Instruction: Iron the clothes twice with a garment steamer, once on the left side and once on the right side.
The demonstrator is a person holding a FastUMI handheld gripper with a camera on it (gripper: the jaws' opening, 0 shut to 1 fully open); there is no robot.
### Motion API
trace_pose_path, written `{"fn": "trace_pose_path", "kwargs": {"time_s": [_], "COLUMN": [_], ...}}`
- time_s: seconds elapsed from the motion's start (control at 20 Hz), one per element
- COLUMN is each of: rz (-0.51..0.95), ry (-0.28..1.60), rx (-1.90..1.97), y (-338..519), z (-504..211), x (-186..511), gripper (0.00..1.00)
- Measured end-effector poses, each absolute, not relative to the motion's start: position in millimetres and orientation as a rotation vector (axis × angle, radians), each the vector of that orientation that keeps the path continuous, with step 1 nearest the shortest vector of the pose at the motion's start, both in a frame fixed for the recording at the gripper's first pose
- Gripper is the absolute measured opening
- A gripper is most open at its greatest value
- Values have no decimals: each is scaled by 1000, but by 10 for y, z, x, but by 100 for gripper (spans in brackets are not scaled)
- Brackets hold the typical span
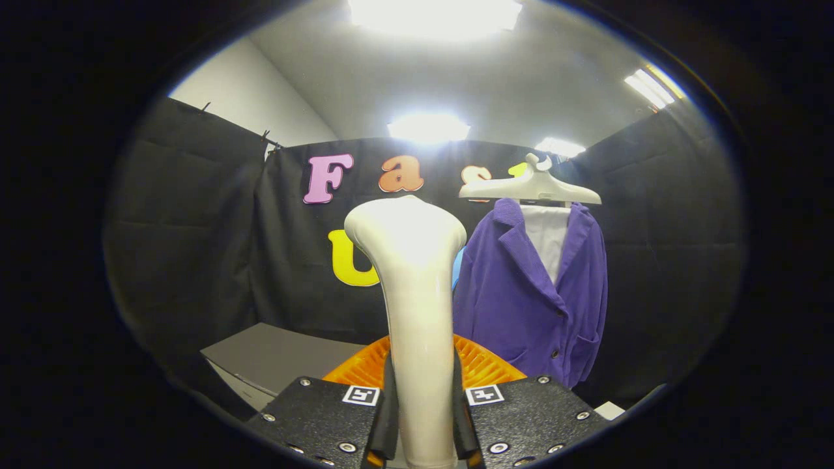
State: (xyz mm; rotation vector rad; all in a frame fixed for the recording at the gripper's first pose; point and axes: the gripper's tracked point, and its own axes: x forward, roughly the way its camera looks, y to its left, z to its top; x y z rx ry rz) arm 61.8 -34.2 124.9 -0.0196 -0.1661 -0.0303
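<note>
Between the fingers of the gripper (421, 417) stands the steamer (412, 293), upright, both fingers pressed against its handle, its broad head rising ahead of them. Beyond and to the right, a purple jacket (528, 299) hangs on a pale hanger (529, 187) against the black cloth wall (195, 221). Behind the steamer lies an orange ribbed thing (482, 365). A grey box (273, 355) sits low to the left. Bright lamps (429, 127) glare from the white ceiling (521, 85).
</note>
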Motion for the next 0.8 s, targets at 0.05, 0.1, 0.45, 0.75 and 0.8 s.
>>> {"fn": "trace_pose_path", "kwargs": {"time_s": [0.05, 0.1, 0.45, 0.75, 0.8], "rz": [-44, -52, -126, -211, -222], "ry": [-174, -179, -207, -232, -236], "rx": [-25, -19, 24, 23, 23], "y": [-437, -520, -975, -1182, -1187], "z": [1263, 1281, 1413, 1505, 1531], "x": [615, 617, 789, 1142, 1198], "gripper": [33, 33, 33, 33, 33]}}
